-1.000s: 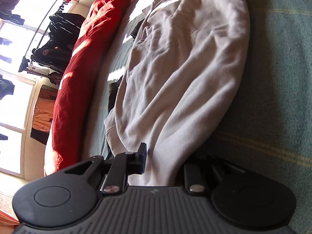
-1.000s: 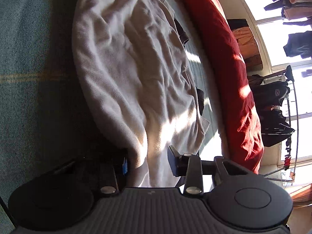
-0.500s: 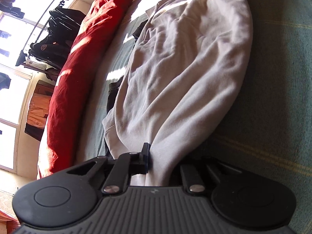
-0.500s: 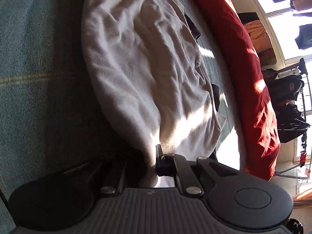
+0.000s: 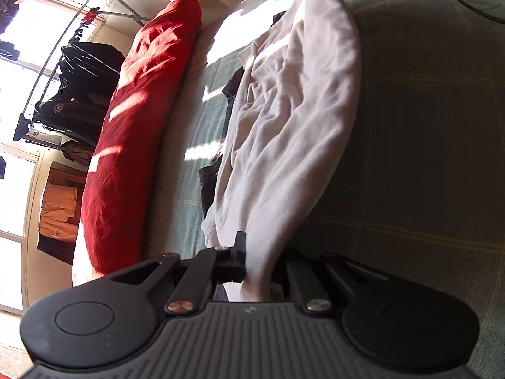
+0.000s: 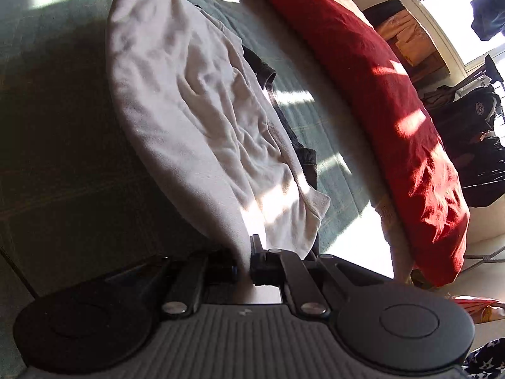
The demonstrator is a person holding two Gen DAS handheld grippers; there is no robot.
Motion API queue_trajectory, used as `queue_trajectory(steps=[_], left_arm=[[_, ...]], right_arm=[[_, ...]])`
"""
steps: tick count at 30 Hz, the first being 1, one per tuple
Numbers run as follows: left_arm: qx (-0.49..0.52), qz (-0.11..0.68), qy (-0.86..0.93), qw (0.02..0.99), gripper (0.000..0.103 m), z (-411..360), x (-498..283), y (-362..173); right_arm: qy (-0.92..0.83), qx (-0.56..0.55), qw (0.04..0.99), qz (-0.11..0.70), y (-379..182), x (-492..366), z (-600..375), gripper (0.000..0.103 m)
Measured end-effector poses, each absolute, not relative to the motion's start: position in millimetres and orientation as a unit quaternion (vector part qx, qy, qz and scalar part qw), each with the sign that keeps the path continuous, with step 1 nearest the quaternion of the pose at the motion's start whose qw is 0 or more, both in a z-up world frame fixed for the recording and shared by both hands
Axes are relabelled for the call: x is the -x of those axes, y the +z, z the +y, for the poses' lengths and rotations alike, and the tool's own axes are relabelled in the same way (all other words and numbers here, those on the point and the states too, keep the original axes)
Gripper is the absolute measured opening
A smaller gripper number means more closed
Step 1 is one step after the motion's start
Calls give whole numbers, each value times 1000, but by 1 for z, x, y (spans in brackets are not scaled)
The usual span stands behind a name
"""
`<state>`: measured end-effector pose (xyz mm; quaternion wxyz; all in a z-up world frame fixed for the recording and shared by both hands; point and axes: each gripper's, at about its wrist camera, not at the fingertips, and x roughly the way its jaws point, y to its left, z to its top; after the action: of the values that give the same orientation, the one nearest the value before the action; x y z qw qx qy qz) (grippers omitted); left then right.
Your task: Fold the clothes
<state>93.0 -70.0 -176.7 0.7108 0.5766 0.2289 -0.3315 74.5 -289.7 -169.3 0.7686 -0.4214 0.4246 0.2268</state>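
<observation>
Sweatshirt (image 5: 293,120), white, stretched lengthwise over the green plaid bed (image 5: 410,126), one end pinched in the closed left tongs (image 5: 258,262), the other in the closed right tongs (image 6: 243,262). Doubled along its length; further folds are judged outstanding. Dark garment (image 6: 303,158) partly covered beneath.

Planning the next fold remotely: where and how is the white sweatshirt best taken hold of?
By its two near-edge corners, as now: left gripper and right gripper each pinch bunched fabric of the white sweatshirt. It stretches taut between them over the green blanket, so coming from the near edge probably keeps the fold line straight.
</observation>
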Motion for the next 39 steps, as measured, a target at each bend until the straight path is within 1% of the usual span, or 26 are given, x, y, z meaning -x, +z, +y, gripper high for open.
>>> queue_trajectory(steps=[2, 9, 10, 12, 15, 17, 19, 22, 24, 25, 26, 27, 28, 29, 32, 33, 34, 35, 36, 38, 39], left_arm=[[-581, 241, -344, 697, 3, -68, -85, -184], [-596, 284, -384, 646, 4, -61, -55, -210], [-597, 290, -390, 638, 5, -60, -51, -214], [-597, 305, -400, 625, 15, -58, -43, -220], [-567, 351, -408, 624, 16, -49, -37, -215], [-529, 388, -400, 640, 16, -43, -40, -205], [-480, 417, -383, 670, 16, -40, -53, -191], [-376, 435, -356, 737, 17, -41, -97, -164], [-322, 426, -339, 775, 31, -42, -128, -156], [-301, 418, -332, 790, 34, -44, -143, -156], [-282, 412, -328, 802, 37, -45, -157, -158], [-259, 409, -326, 812, 37, -46, -173, -164], [-236, 410, -324, 819, 37, -46, -187, -169], [-210, 414, -321, 825, 37, -45, -200, -176], [-135, 434, -304, 837, 37, -33, -235, -200], [-121, 441, -295, 839, 40, -29, -245, -209], [-118, 443, -287, 841, 46, -24, -252, -218], [-111, 442, -285, 843, 59, -17, -258, -224], [-91, 445, -286, 844, 63, -10, -264, -229], [-65, 453, -287, 842, 63, -1, -274, -229], [-67, 454, -288, 841, 63, 0, -276, -227]], right_arm=[[241, 421, 757, 438, -175, -67, -289, 6], [276, 405, 715, 498, -211, -38, -288, 6], [278, 401, 712, 505, -217, -34, -288, 6], [277, 387, 705, 525, -224, -30, -292, 6], [280, 365, 701, 545, -227, -26, -299, 8], [269, 359, 707, 547, -222, -23, -305, 13], [258, 342, 720, 546, -213, -27, -309, 14], [238, 303, 752, 534, -196, -46, -312, 23], [227, 273, 777, 520, -187, -65, -312, 32], [222, 258, 788, 513, -183, -74, -312, 35], [218, 238, 801, 504, -183, -86, -311, 44], [214, 216, 814, 495, -184, -98, -311, 53], [214, 184, 824, 491, -188, -112, -312, 56], [214, 144, 830, 494, -193, -124, -315, 59], [211, 37, 838, 502, -216, -152, -328, 60], [202, 17, 839, 506, -223, -157, -333, 64], [188, 3, 840, 509, -231, -160, -338, 65], [179, -10, 840, 512, -238, -162, -343, 69], [178, -24, 841, 511, -241, -162, -348, 70], [177, -45, 842, 507, -244, -161, -354, 70], [171, -42, 842, 510, -242, -162, -355, 73]])
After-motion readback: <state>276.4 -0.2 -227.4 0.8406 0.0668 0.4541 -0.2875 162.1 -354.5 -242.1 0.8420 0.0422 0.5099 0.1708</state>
